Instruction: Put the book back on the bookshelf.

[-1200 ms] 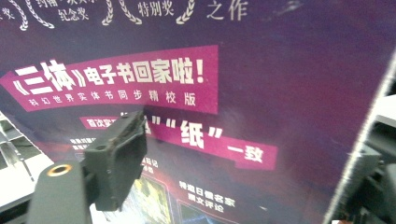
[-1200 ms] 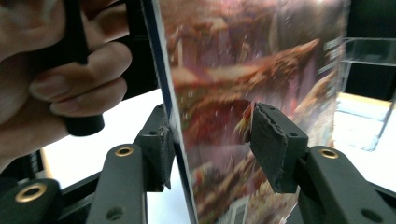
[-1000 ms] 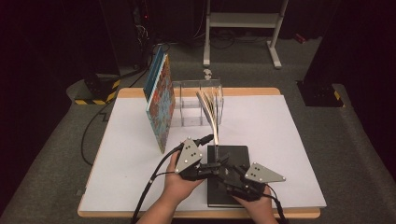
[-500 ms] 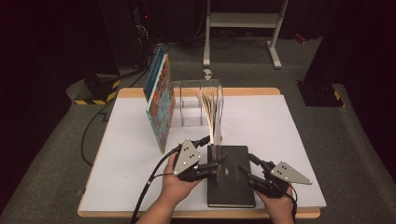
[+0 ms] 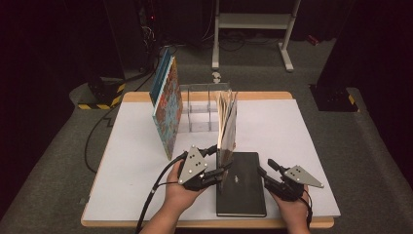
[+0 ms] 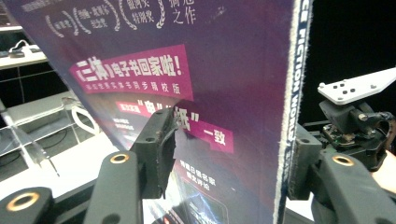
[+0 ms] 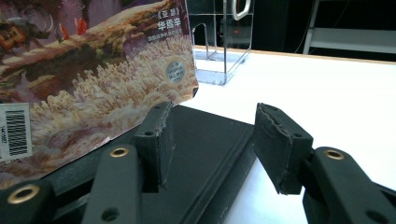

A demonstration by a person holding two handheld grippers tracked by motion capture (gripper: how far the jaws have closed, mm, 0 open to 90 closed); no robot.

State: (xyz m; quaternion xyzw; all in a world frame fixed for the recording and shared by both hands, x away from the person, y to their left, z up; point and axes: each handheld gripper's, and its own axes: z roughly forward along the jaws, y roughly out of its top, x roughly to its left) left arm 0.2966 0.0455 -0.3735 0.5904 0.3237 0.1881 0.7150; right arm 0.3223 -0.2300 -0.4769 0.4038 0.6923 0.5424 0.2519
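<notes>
A purple-covered paperback (image 5: pixel 227 126) stands upright with its pages fanned, its lower end at the near left edge of a black book (image 5: pixel 242 187) lying flat on the white table (image 5: pixel 131 165). My left gripper (image 5: pixel 217 162) holds the paperback's bottom corner. In the left gripper view its jaws have just been closing, and the pads (image 6: pixel 158 148) press the cover (image 6: pixel 201 79) and the spine side. My right gripper (image 5: pixel 267 168) stands open at the black book's right edge. In the right gripper view the black book (image 7: pixel 205 140) lies under the open right gripper (image 7: pixel 212 142), apart from the pads.
A large colourful book (image 5: pixel 167 108) stands upright left of centre. Behind it a clear acrylic book rack (image 5: pixel 198 111) sits at the table's far side, also seen as the rack (image 7: pixel 219 51). Bare white tabletop (image 7: pixel 327 93) stretches to the right. A metal frame (image 5: pixel 253 22) stands on the floor beyond.
My right gripper slid rightward off the top of the black book to its right edge. The left gripper's jaws narrowed onto the upright paperback while that hand stayed put.
</notes>
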